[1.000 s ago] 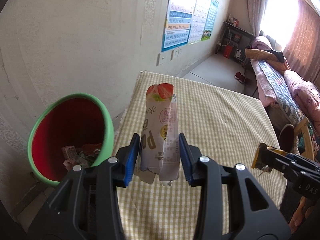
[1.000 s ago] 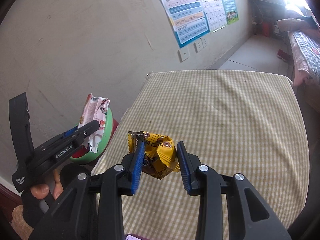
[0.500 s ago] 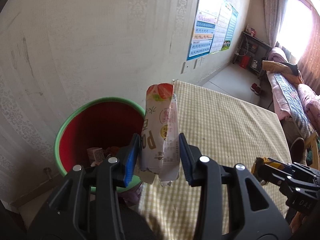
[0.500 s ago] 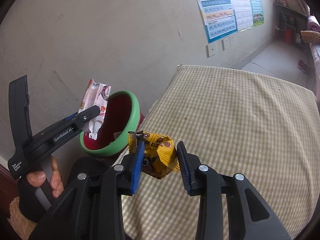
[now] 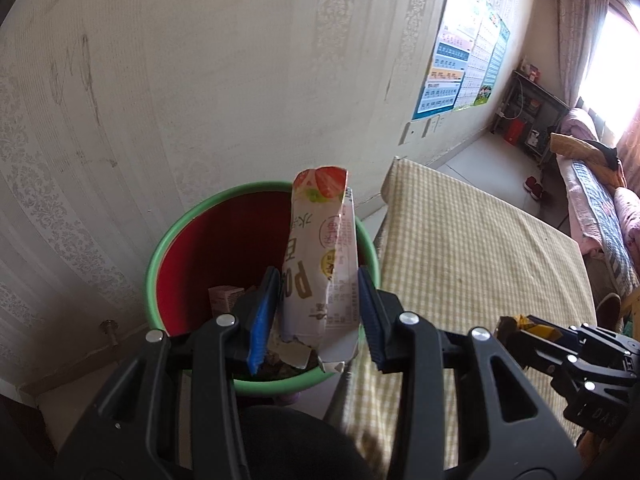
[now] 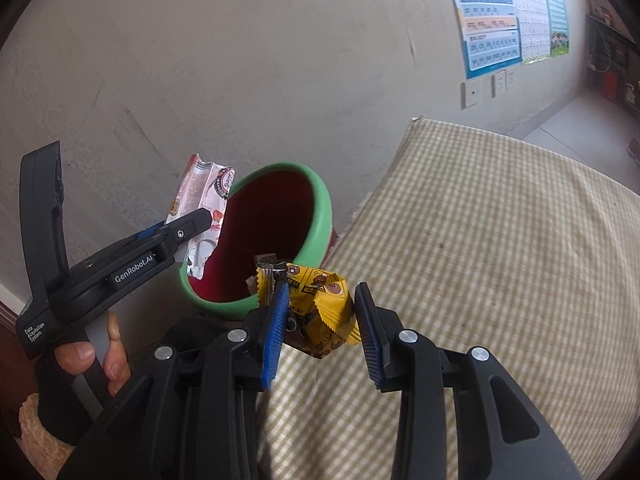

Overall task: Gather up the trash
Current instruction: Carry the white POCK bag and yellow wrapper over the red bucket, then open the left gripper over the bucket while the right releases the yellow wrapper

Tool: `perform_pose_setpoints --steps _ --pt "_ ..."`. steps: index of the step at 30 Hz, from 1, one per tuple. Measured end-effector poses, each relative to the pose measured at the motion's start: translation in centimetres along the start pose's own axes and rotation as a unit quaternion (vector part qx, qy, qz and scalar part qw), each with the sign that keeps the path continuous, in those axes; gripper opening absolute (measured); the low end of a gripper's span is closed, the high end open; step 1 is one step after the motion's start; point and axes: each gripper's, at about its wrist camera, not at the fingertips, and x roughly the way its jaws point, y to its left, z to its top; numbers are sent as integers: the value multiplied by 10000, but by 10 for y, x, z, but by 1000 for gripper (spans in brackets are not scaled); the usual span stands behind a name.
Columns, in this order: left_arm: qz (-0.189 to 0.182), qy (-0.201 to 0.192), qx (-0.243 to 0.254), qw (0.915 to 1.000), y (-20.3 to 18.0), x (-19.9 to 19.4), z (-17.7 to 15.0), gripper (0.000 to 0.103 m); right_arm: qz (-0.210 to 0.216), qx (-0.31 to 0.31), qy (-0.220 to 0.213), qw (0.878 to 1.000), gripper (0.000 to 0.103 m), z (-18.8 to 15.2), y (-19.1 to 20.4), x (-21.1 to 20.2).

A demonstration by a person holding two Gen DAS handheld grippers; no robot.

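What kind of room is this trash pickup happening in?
Most likely a lived-in bedroom at home: a bed with pink bedding by the curtained window, study charts taped to the wall, and a checked cloth-covered table beside a green-rimmed bin.

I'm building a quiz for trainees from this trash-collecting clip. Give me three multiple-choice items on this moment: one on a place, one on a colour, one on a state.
1. Where is the white strawberry wrapper?
A. flat on the table
B. held over the bin
C. on the floor

2. What colour is the inside of the bin?
A. red
B. blue
C. white

3. What is the state of the right gripper?
A. open and empty
B. lying on the table
C. shut on the yellow wrapper

Key: 1 B, in the left wrist view the left gripper holds it in front of the bin's mouth. 2 A, red wall under a green rim. 3 C, the yellow wrapper sits pinched between its jaws above the checked table.
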Motion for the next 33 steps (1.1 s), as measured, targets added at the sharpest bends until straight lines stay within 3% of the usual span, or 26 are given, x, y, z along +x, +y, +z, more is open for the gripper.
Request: perform_pose_setpoints --steps 11,14,16,18,22,25,29,32,33 --pt "232 199 -413 9987 48 28 11 38 62 -470 69 9988 34 42 37 56" --pt "364 188 -584 9975 59 34 13 50 122 -632 72 9979 41 55 47 73" --pt "442 163 -626 9969 61 36 12 64 164 -701 75 9974 51 62 51 83" --pt "517 125 -640 9965 61 35 11 70 126 -730 -1 9972 55 67 54 86" --pt "440 117 -602 9971 56 30 6 72 -15 -613 -434 9972 69 64 43 61" --pt "336 -14 -406 9986 36 21 6 73 -276 -494 -928 9941 69 52 23 25" --pt "110 -347 -163 9992 1 1 10 83 -674 -247 -1566 9850 70 28 -10 -33" --pt "-133 -680 -62 9976 -30 -18 14 94 -1059 -251 -2091 9718 87 13 -26 -78" --pt "-204 -879 -18 9959 -43 -28 15 97 -1167 -282 -2266 9666 97 8 -29 -90"
